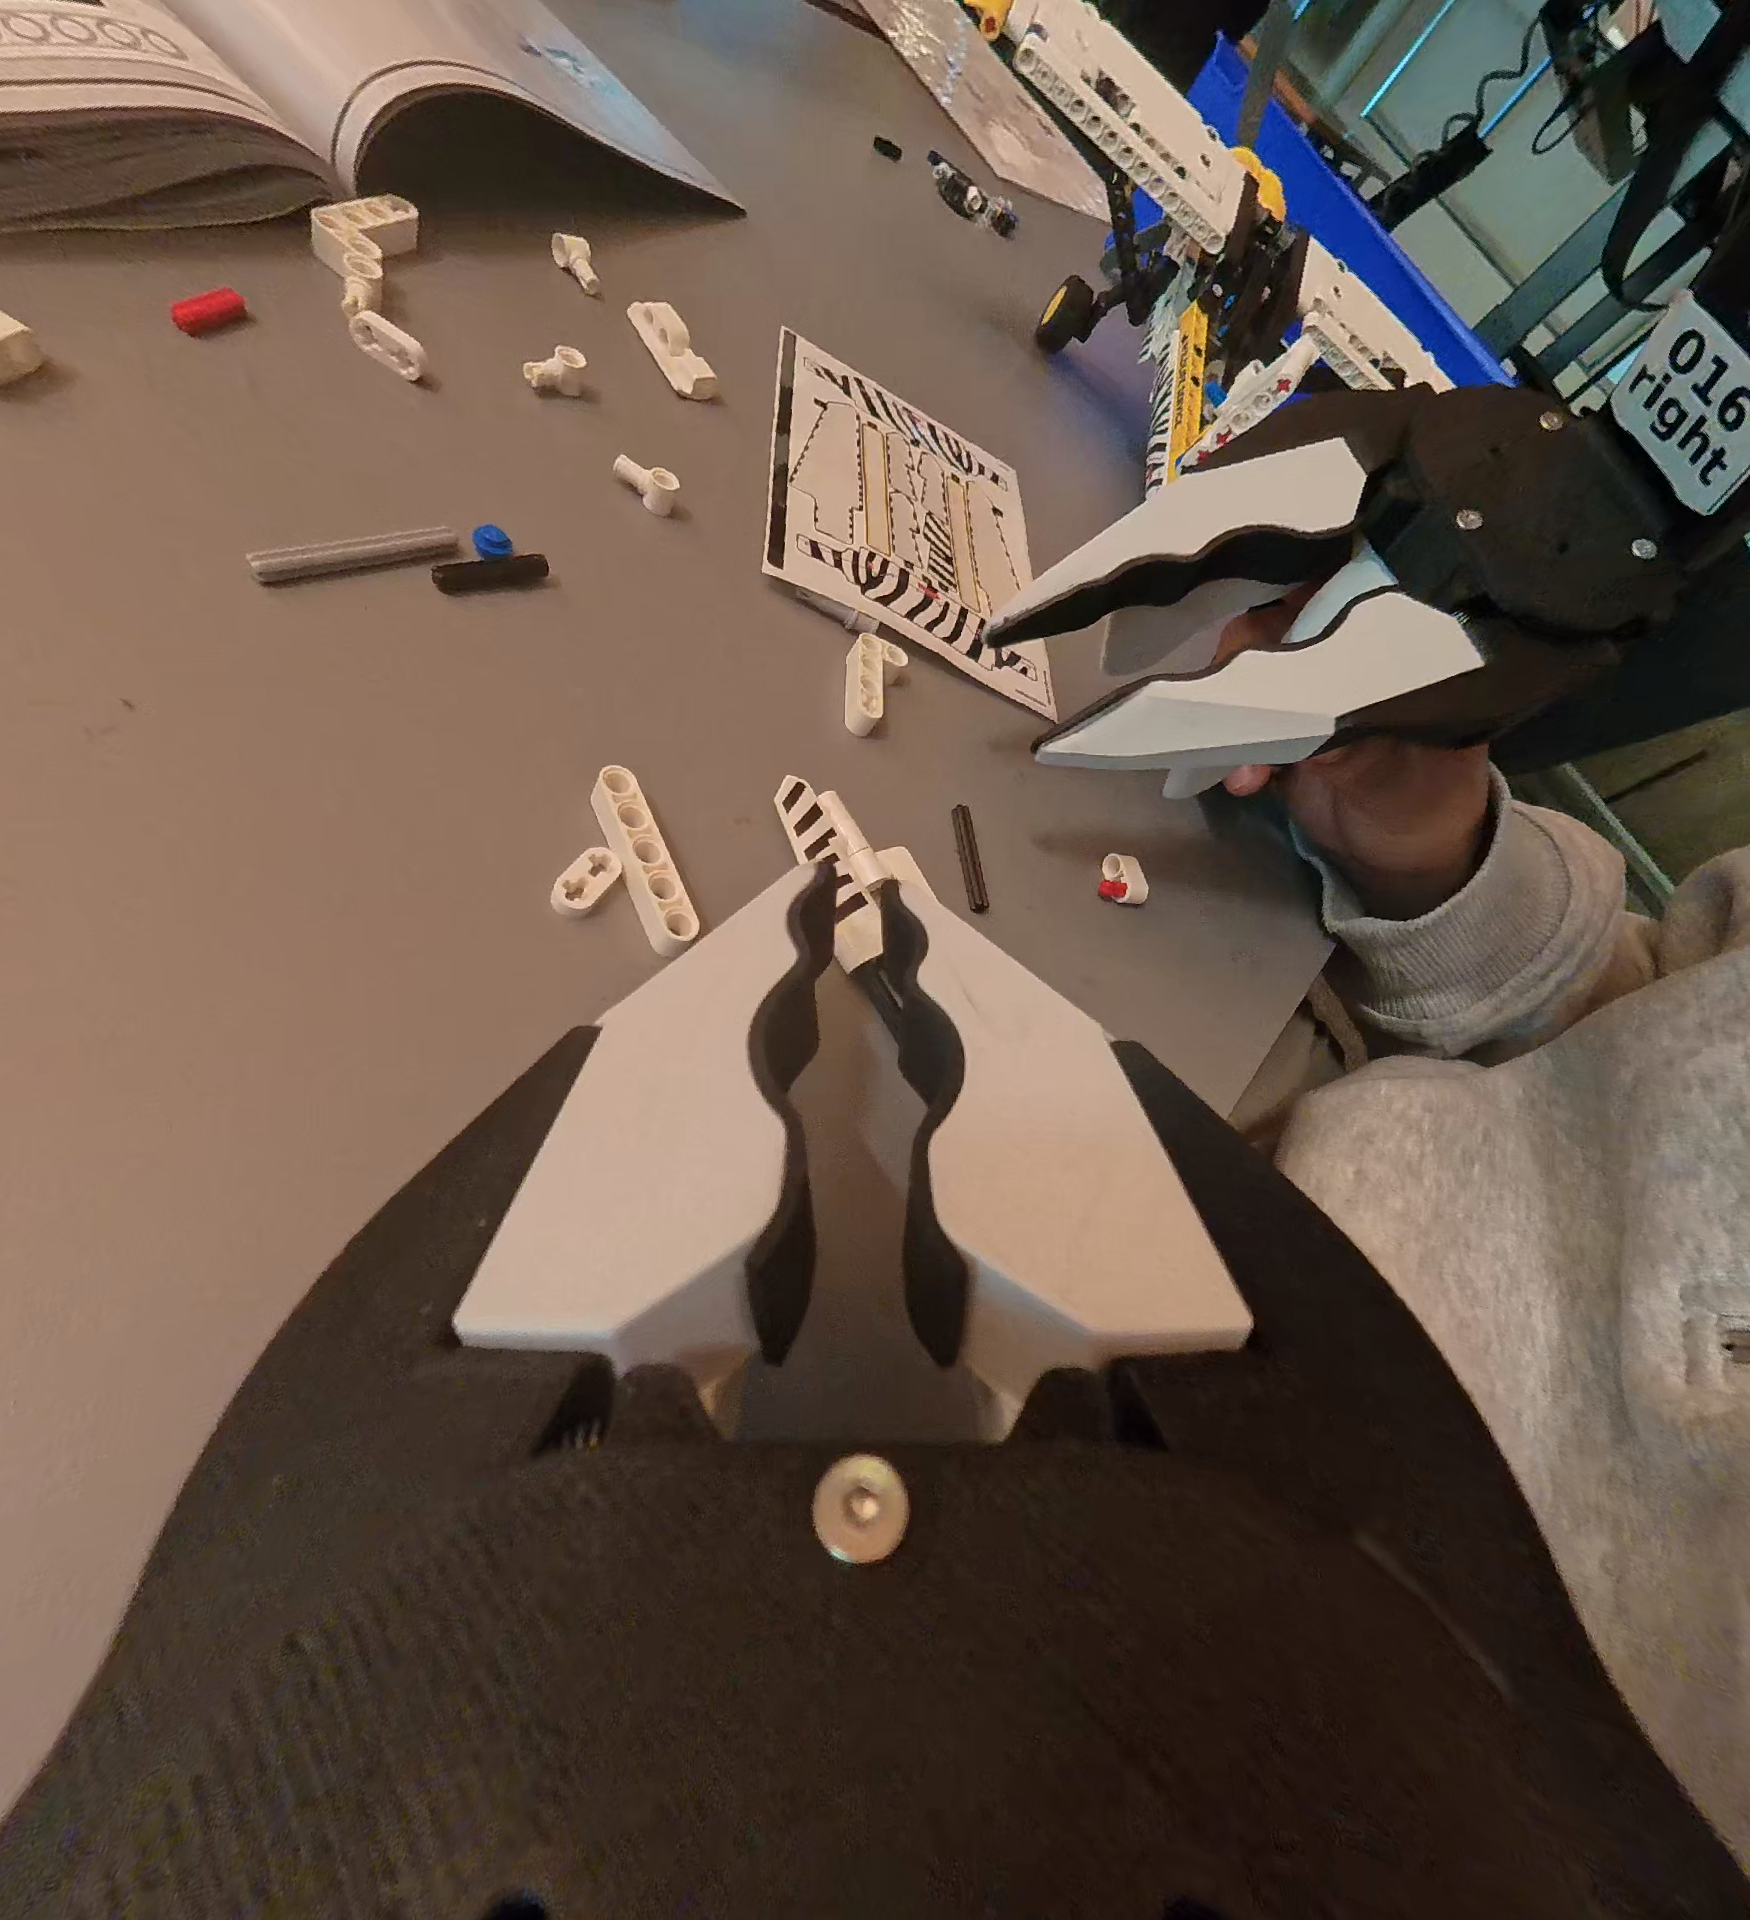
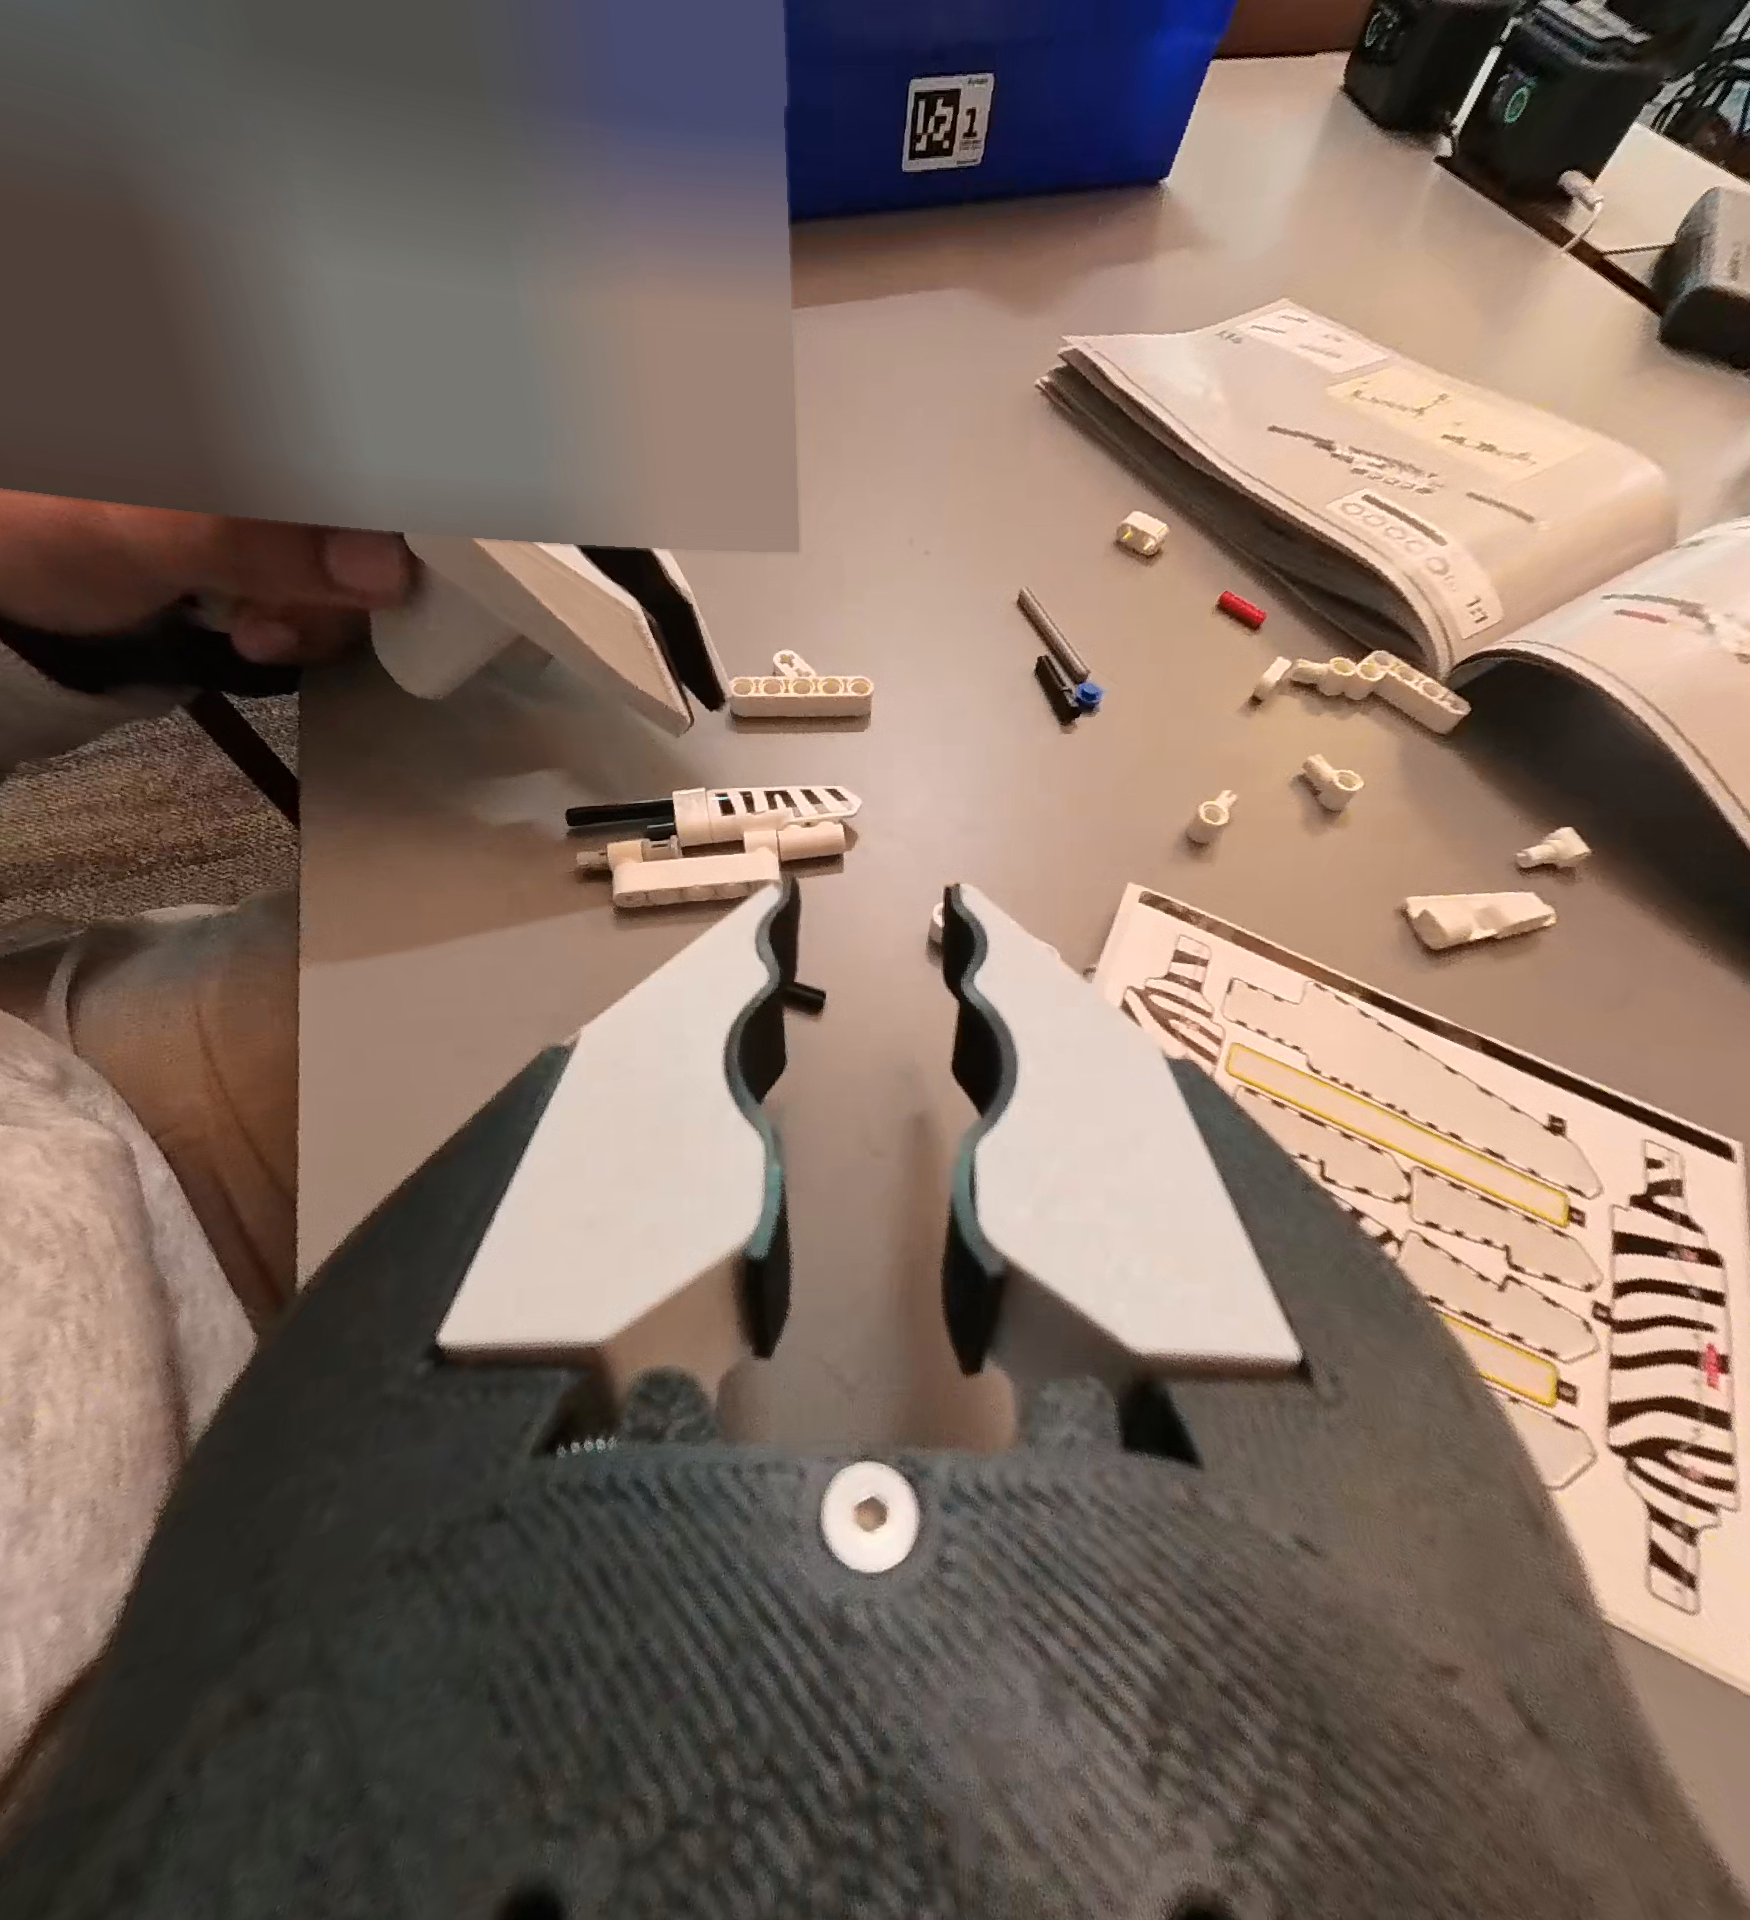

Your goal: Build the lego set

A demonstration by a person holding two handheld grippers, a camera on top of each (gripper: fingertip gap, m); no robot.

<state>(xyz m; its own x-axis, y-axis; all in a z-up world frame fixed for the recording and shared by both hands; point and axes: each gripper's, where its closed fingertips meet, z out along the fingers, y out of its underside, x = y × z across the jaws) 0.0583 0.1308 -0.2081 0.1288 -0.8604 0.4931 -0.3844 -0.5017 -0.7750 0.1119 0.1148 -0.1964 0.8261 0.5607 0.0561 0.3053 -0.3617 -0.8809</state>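
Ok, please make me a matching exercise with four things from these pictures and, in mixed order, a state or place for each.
1. right gripper
2. instruction booklet
3. sticker sheet
4. long axle

a. grey, beside a black pin
b. jaws apart, nothing held
c. lying open on the table
d. flat, with black-striped shapes

Pairs: 1-b, 2-c, 3-d, 4-a

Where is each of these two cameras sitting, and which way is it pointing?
Left wrist view: on the left gripper, looking forward across the table at loose pieces and the right gripper; a hand and grey sleeve show.
Right wrist view: on the right gripper, facing the striped assembly and the left gripper.
Shared: sticker sheet, open manual.
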